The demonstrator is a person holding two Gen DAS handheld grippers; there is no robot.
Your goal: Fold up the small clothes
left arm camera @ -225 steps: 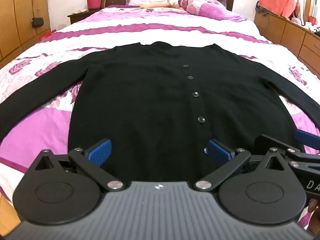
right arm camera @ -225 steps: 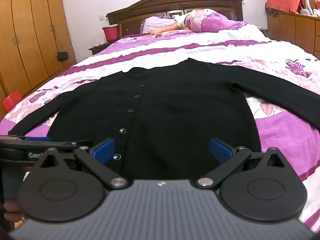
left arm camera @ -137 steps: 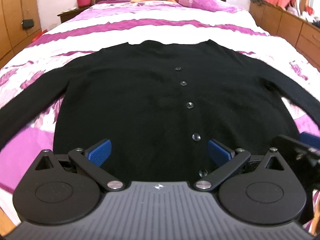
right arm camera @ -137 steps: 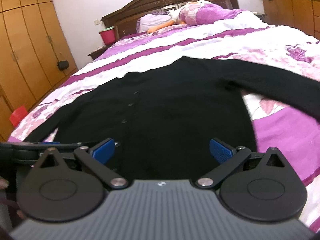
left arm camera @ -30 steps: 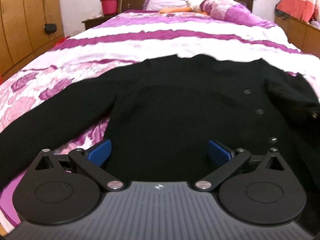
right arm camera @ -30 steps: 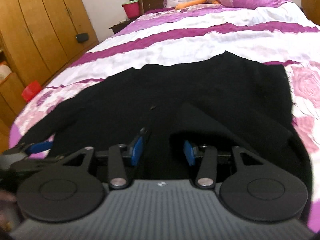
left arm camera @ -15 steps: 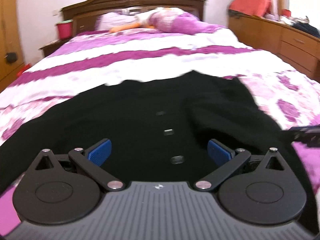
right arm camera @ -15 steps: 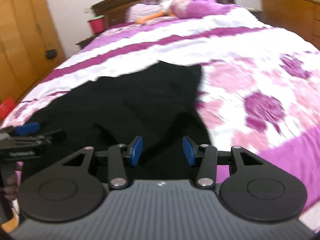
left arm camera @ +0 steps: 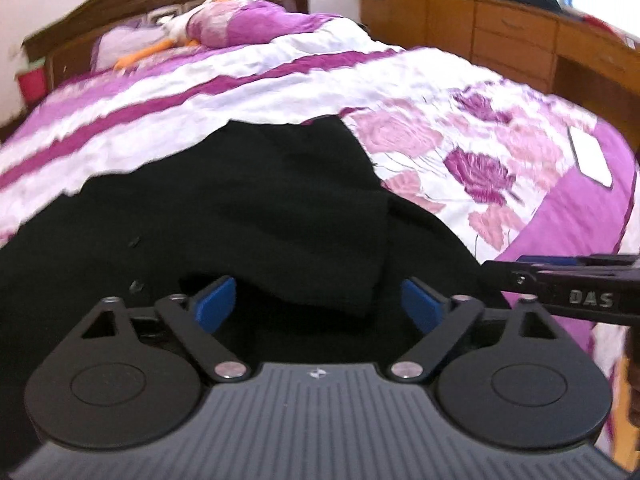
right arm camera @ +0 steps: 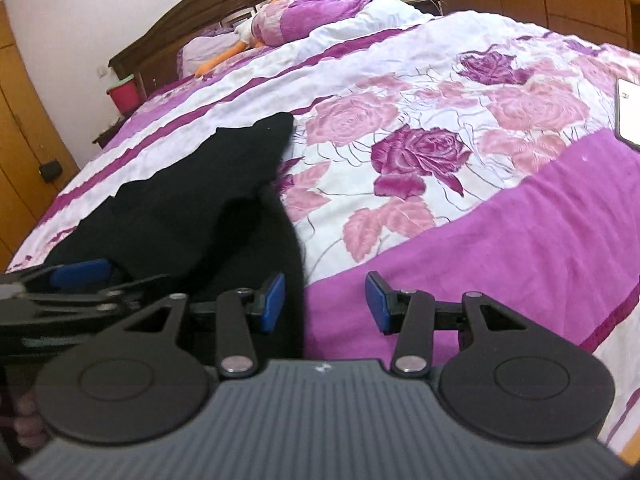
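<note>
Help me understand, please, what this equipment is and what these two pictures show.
There is no robot: a person holds a two-finger claw in each hand, each with a wide-angle camera looking forward. One picture is from the left claw, the other from the right claw; the black and grey parts at the bottom are the tool. A black cardigan lies on a bed with a purple flowered cover, one side folded over its body. The left claw's jaws are closing with cardigan cloth between them, not yet pinched. The right claw stands part open beside the cardigan's edge, gripping nothing.
</note>
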